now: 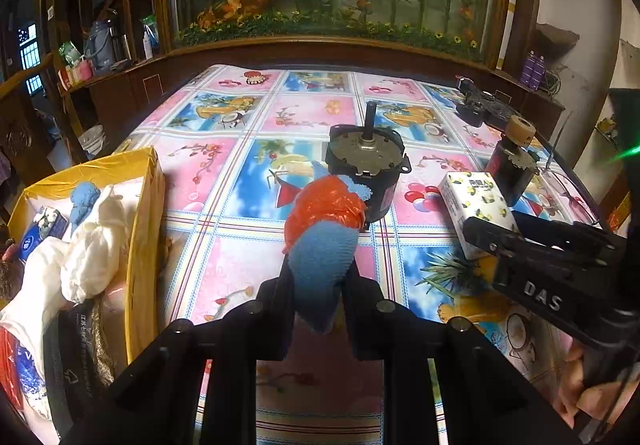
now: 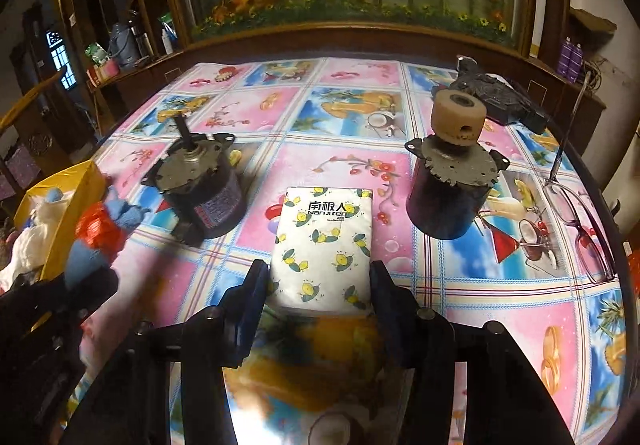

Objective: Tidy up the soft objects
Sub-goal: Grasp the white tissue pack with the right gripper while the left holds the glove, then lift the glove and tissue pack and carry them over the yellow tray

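My left gripper is shut on a blue cloth bundle wrapped in red plastic and holds it above the table. The bundle also shows at the left of the right wrist view. My right gripper is shut on a white tissue pack with a lemon print, which lies flat on the tablecloth. The pack also shows in the left wrist view. A yellow box at the left holds white cloths and another blue cloth.
Two black motors stand on the table, one near the bundle and one with a tan wheel. Glasses lie at the right edge. A black device sits far right. A wooden cabinet borders the table's far side.
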Demonstrator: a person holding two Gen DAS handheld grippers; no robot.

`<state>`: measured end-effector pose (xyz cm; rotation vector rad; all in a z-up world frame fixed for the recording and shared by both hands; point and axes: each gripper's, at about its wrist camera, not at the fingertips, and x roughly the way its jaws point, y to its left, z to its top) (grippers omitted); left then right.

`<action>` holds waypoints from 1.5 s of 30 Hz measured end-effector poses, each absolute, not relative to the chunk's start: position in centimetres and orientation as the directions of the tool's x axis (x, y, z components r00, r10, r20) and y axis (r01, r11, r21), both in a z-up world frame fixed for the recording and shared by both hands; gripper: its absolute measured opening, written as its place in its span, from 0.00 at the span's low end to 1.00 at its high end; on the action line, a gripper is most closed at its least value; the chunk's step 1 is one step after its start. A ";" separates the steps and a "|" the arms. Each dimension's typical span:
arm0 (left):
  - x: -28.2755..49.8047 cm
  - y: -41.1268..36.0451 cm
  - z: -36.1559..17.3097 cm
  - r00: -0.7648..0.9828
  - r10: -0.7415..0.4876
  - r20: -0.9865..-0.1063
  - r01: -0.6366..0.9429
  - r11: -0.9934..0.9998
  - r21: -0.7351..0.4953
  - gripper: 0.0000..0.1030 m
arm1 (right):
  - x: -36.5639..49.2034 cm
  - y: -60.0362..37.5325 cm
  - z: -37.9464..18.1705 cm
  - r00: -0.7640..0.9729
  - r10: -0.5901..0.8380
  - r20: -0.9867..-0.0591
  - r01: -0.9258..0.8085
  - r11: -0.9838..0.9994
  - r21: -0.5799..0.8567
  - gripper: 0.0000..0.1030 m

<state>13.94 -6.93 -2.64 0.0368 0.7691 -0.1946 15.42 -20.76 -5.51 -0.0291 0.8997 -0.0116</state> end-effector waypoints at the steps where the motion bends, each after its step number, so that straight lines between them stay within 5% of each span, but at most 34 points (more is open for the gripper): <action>1: 13.9 -6.9 -2.5 0.709 -0.158 -0.687 0.186 0.982 -0.034 0.19 | 15.1 -20.6 -5.0 0.637 -0.017 -0.771 -0.007 1.000 -0.029 0.53; 45: 11.9 -6.7 0.4 0.822 -0.131 -0.555 0.159 0.987 0.003 0.19 | 12.6 -19.3 -1.8 0.735 0.039 -0.677 -0.031 0.999 0.024 0.54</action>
